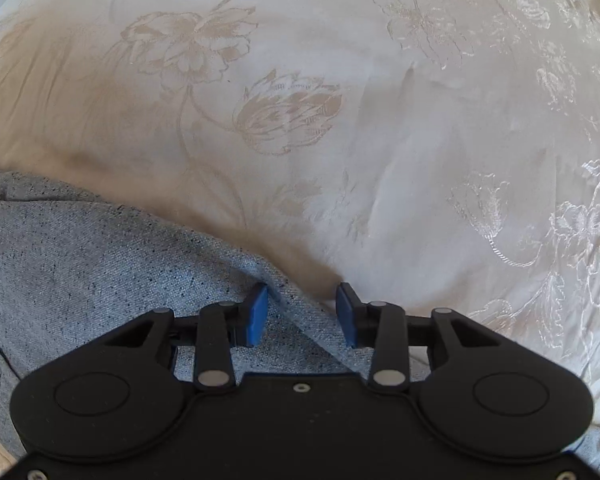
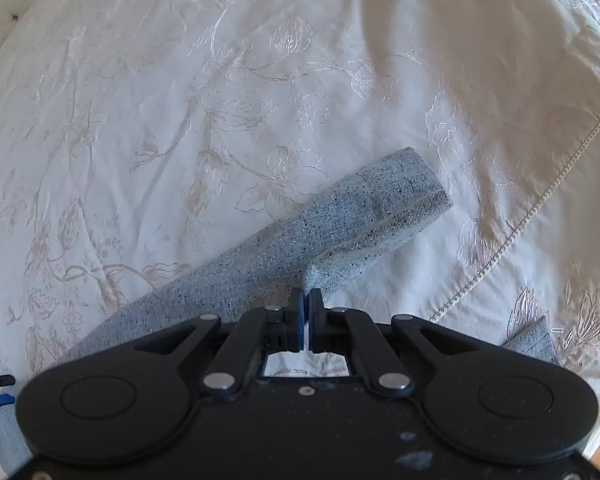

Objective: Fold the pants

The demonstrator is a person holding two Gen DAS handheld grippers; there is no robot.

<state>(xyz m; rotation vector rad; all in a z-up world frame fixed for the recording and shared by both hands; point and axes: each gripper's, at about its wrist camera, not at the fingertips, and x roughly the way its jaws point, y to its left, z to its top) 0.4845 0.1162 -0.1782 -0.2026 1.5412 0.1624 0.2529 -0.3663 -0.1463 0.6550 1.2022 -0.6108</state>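
Pants going down on the bedspread

The right gripper is pinching the grey pants at a raised fold over the floral bedspread; the left gripper is hovering with jaws apart, straddling the pants' edge.
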